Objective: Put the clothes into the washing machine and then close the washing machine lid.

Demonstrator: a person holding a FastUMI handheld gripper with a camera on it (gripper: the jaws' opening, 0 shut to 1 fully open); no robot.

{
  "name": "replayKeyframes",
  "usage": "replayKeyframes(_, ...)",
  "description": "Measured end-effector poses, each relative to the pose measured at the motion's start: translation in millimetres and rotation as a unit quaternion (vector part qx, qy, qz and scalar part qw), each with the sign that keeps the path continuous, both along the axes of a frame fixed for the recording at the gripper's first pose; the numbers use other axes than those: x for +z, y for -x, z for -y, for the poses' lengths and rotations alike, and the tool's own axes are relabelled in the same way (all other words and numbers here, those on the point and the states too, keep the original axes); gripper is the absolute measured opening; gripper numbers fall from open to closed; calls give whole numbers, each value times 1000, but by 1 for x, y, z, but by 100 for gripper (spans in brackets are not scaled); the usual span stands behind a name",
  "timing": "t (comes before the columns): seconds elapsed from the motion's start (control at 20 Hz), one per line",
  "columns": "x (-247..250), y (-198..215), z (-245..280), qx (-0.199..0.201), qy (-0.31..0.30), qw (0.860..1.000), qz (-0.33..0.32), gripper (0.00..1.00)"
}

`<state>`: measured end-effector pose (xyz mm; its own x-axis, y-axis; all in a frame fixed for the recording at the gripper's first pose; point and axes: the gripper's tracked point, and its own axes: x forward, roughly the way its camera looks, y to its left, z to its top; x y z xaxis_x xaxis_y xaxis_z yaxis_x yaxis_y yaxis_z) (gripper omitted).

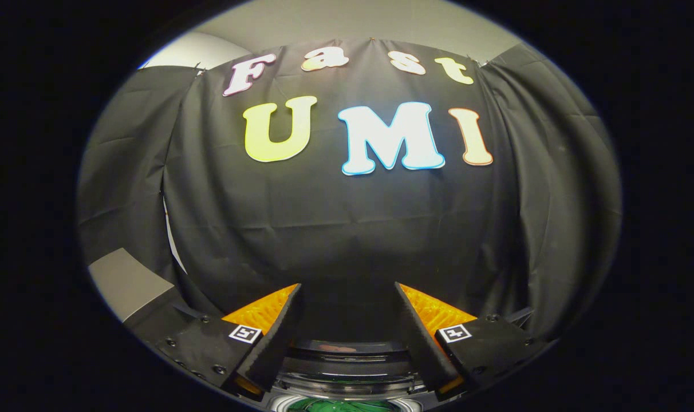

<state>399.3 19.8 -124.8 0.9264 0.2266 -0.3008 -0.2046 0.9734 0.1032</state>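
My gripper (347, 289) is open, its two fingers (278, 326) spread wide with nothing between them, pointing at the black cloth wall of the booth. Low between the fingers, close under them, shows the round rim of the washing machine's opening (347, 380), with a dark band and a lighter ring. At the very bottom, inside that ring, a bit of green cloth (338, 406) is visible. The machine's lid is hidden from me.
The black cloth wall (347, 229) hangs in folds straight ahead and curves round both sides. A pale grey surface (123, 283) shows beyond the left finger, beside the cloth's edge. Pale ceiling (347, 23) lies above the cloth.
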Motion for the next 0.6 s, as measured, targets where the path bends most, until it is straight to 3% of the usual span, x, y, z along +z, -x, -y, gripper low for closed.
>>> replayKeyframes(0.6, 7, 57, 8, -19, 4, 999, 46, 98)
